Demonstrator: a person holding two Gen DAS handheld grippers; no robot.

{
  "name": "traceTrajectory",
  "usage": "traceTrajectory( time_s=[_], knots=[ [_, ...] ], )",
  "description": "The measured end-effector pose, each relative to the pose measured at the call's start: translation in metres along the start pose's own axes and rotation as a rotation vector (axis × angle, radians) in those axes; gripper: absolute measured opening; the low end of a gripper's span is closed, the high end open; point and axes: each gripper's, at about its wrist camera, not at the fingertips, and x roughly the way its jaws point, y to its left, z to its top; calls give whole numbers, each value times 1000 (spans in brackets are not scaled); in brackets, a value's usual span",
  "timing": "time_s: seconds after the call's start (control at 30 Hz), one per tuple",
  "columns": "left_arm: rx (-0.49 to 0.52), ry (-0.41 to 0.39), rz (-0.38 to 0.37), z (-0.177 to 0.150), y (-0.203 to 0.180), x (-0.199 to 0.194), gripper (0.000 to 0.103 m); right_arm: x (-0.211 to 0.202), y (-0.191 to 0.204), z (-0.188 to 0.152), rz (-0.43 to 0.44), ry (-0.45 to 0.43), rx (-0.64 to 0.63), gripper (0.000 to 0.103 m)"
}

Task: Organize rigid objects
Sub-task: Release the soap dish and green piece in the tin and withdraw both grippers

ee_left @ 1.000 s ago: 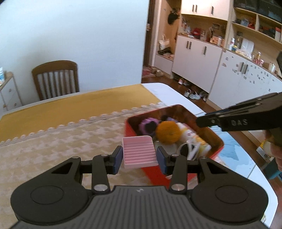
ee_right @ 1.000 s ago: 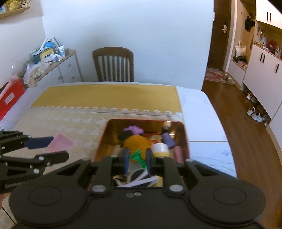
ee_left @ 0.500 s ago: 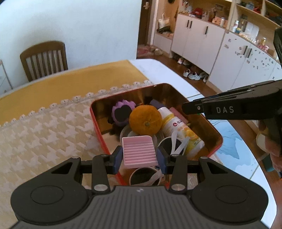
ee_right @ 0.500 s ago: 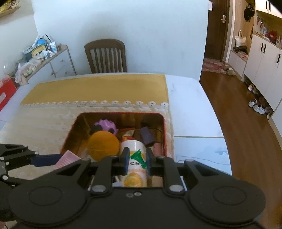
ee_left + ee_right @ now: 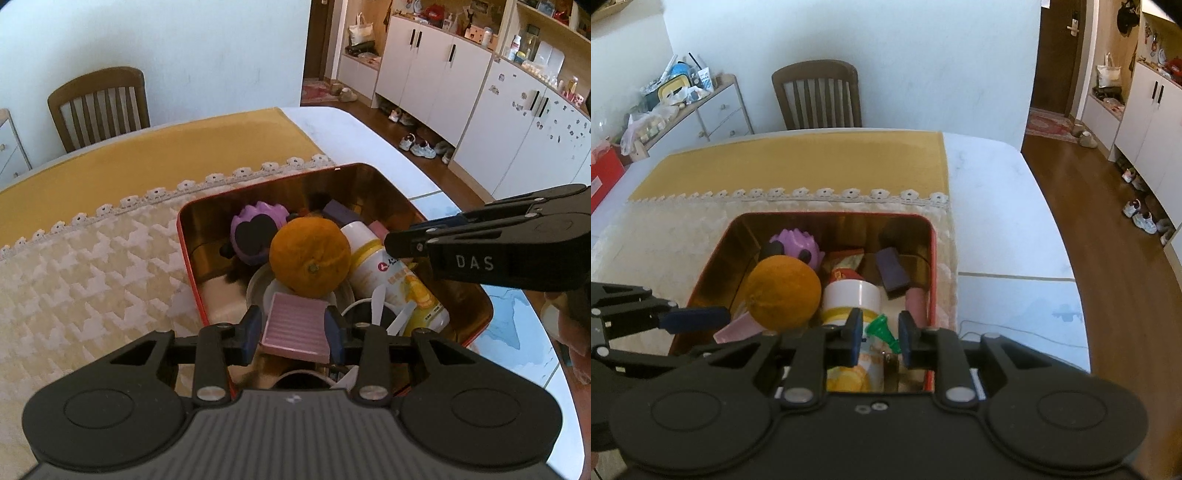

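One pink ridged soap dish (image 5: 296,324) clamped between the left gripper (image 5: 294,329) fingers, over the near end of the red tin (image 5: 484,301). Inside the tin: orange (image 5: 309,256), purple toy (image 5: 257,231), yellow bottle (image 5: 397,275). Small green piece (image 5: 882,329) pinched in the right gripper (image 5: 878,334) fingers, above the tin's near right corner.

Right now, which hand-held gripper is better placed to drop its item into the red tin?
Left, probably. The left hand-held gripper holds the pink ridged tray over the red tin, just inside its near rim. The right hand-held gripper holds a small green piece above the crowded bottle.
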Motion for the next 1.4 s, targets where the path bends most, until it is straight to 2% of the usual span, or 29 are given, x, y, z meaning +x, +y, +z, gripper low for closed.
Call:
traceTrajectory(
  time_s=[0.3, 0.87, 1.0, 1.17, 1.23, 1.33, 1.4],
  knots=[
    [-33, 5, -12, -1, 4, -5, 37, -7, -3, -5, 37, 6, 45, 31],
    [10, -123, -60, -17, 12, -67, 40, -61, 26, -31, 5, -78, 84, 54],
    [21, -151, -74, -24, 18, -85, 52, -78, 39, -38, -4, -110, 93, 61],
    [34, -188, -96, -33, 26, -108, 55, -95, 53, -45, -23, -146, 103, 65],
    [37, -204, -107, -37, 29, -118, 63, -103, 59, -48, -23, -161, 107, 70],
    [43, -232, -114, -43, 33, -132, 69, -114, 71, -54, -31, -191, 103, 78],
    [40, -240, -120, -47, 37, -139, 73, -121, 76, -56, -37, -211, 98, 87]
  ],
)
